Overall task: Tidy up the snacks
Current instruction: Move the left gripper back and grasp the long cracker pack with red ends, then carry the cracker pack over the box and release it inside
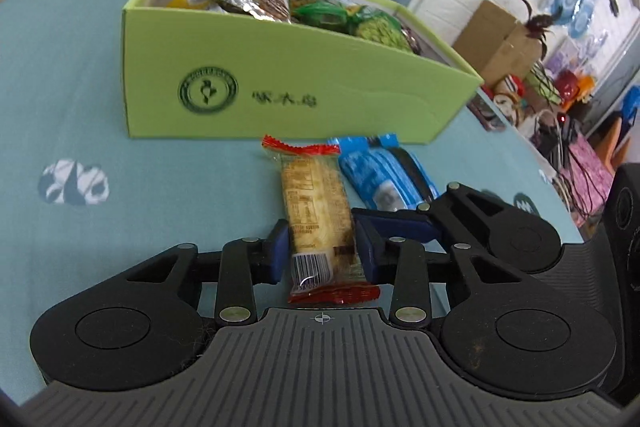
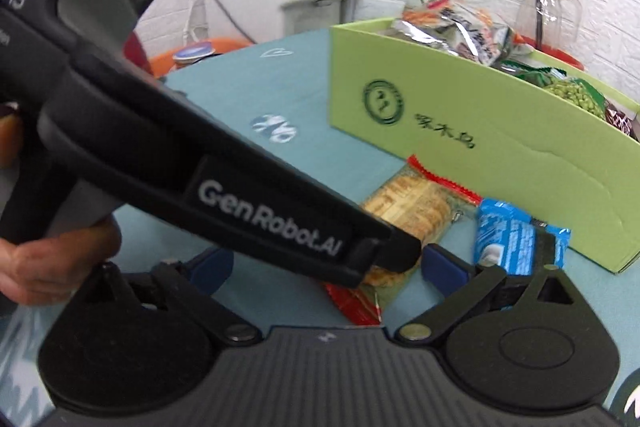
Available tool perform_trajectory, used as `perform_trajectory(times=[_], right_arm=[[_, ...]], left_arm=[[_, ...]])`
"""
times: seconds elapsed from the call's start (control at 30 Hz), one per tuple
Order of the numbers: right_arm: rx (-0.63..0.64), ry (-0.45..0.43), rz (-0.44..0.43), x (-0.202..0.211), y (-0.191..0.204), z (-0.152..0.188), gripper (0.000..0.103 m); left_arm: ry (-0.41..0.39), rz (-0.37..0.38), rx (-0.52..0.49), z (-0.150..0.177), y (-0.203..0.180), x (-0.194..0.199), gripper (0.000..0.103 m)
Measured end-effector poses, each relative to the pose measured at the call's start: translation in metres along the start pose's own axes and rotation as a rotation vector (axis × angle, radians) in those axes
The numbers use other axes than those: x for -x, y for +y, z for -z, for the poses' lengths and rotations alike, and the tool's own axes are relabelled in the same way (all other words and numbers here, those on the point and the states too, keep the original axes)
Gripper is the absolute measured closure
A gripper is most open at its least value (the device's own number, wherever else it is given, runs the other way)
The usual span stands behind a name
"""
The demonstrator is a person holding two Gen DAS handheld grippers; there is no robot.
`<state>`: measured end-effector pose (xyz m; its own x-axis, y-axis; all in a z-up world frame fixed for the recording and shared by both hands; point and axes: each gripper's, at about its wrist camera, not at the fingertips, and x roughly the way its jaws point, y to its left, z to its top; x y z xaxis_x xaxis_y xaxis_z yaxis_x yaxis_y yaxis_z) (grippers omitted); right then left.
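Left wrist: left gripper (image 1: 322, 251) clamped on cracker packet (image 1: 316, 215), clear wrap, red crimped ends, barcode, flat on teal bench (image 1: 120, 131) against green box (image 1: 280, 83) front wall; blue packet (image 1: 374, 175) just beside | Right wrist: right gripper (image 2: 324, 267) jaws wide, empty; blue packet (image 2: 516, 239) near its right finger.

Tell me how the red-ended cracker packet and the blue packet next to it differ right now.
The cracker packet has a clear wrapper with red ends showing pale crackers; the blue packet is opaque blue. The cracker packet is clamped between the left tool's pads, while the blue packet lies free, with the open right tool near it. Both lie on the teal tablecloth in front of the green box.
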<state>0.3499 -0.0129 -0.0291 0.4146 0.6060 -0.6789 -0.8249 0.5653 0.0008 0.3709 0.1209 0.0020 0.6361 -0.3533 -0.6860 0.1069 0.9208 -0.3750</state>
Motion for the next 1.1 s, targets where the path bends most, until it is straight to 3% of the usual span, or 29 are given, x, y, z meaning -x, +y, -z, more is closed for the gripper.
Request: perform_trajectory(times=[0.33,0.53,0.6,0.63,0.67,0.7,0.9,1.1], right_arm=[[0.085,-0.007,-0.023,0.071,0.076,0.063,0.002],[0.022,-0.039,0.046,0.083,0.077,0.069,0.001],[0.010,-0.026,0.042,0.077,0.075,0.072,0.005],[-0.014,-0.034,0.012,0.075,0.072,0.071,0.013],[-0.023,-0.045,0.009,0.075,0.071,0.070,0.019],[-0.019,-0.045,0.028,0.077,0.069,0.067,0.028],[-0.008,-0.136,0.076,0.087,0.034,0.025,0.029],[0.036,-0.246,0.170,0.072,-0.036,-0.055,0.028]], left_arm=[[-0.027,-0.066,-0.014,0.099,-0.054,0.062,0.080],[-0.080,-0.145,-0.022,0.096,-0.060,0.075,0.054],[-0.063,-0.125,-0.011,0.097,-0.057,0.071,0.055],[-0.044,-0.105,-0.005,0.098,-0.056,0.067,0.066],[-0.020,-0.071,0.001,0.100,-0.053,0.061,0.085],[-0.039,-0.088,-0.002,0.100,-0.054,0.060,0.086],[-0.121,-0.115,-0.064,0.047,-0.071,0.060,0.088],[-0.238,-0.111,-0.113,-0.064,-0.080,0.046,0.088]])
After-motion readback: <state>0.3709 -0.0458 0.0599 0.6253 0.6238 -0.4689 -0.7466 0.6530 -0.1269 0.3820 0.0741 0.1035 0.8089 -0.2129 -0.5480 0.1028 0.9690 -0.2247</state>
